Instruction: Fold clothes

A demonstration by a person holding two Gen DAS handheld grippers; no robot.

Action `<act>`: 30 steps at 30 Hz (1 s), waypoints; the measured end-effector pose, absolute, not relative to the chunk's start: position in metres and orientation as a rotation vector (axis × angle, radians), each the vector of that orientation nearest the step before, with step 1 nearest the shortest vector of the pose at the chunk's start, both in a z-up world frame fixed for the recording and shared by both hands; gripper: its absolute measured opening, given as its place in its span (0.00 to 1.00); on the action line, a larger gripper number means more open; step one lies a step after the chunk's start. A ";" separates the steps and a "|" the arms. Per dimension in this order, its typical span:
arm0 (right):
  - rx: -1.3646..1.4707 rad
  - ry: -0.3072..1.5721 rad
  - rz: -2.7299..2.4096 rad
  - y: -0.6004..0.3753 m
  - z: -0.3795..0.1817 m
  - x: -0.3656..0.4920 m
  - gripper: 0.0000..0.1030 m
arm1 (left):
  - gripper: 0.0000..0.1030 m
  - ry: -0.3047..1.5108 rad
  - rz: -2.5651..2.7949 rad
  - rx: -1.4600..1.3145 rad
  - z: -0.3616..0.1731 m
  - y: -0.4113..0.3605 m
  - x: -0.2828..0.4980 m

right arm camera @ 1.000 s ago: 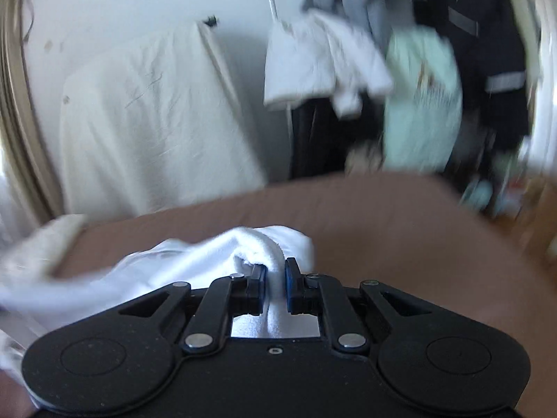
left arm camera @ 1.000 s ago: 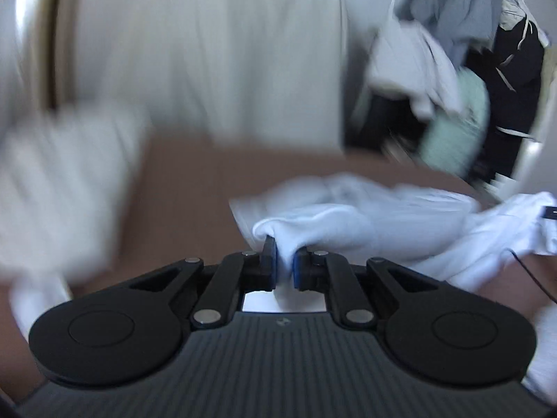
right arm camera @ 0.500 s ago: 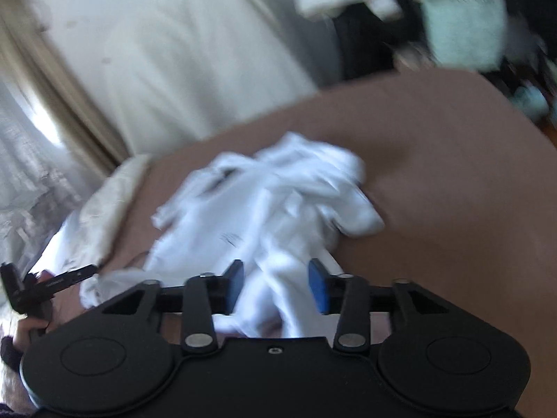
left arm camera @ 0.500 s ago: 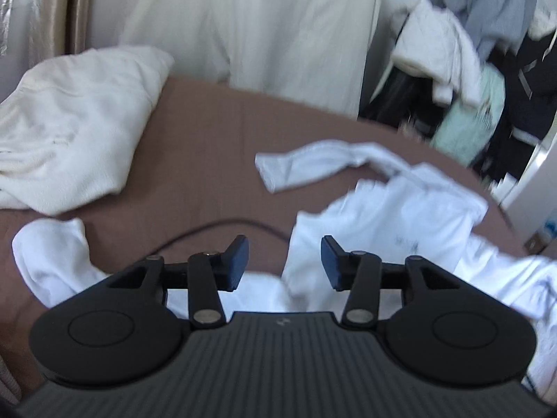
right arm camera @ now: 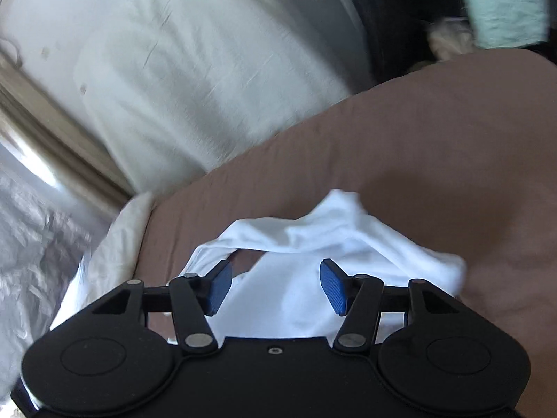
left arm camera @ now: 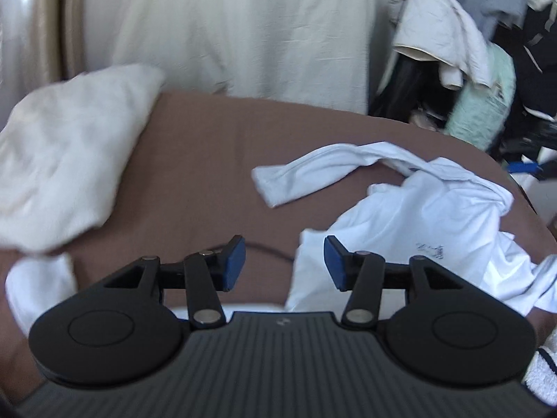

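Left tool (left arm camera: pixel 284 261): blue pads apart, clamped on nothing. Right tool (right arm camera: pixel 275 285): likewise spread wide, empty. White T-shirt (left arm camera: pixel 417 230) crumpled on the brown bed (left arm camera: pixel 209 160), toward its right edge; cream cloth (left arm camera: pixel 66 146) heaped at the left edge.

The left gripper (left arm camera: pixel 284 261) hangs over the brown bed (left arm camera: pixel 209 160), jaws spread wide with nothing between them. A rumpled white shirt (left arm camera: pixel 410 230) lies just ahead to the right, one sleeve (left arm camera: pixel 313 174) stretched leftward. A cream blanket (left arm camera: pixel 62 153) is heaped at far left. A thin black cable (left arm camera: pixel 268 249) crosses beside the shirt.
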State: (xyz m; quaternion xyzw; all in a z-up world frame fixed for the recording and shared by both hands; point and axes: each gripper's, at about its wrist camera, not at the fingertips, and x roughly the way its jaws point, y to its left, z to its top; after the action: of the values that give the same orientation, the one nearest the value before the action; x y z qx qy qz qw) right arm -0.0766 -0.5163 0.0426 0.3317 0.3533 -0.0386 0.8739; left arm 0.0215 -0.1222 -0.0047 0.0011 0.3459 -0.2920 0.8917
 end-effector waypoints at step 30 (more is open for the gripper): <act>0.133 0.418 -0.539 -0.528 0.039 -0.075 0.06 | 0.63 0.803 -0.519 0.295 -0.046 -0.296 0.039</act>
State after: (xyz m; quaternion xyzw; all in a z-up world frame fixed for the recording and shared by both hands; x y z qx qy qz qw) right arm -0.0753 -0.5283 0.0391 0.0653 0.2050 -0.2643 0.9402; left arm 0.0391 -0.2956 -0.0456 0.1414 0.3850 -0.2490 0.8773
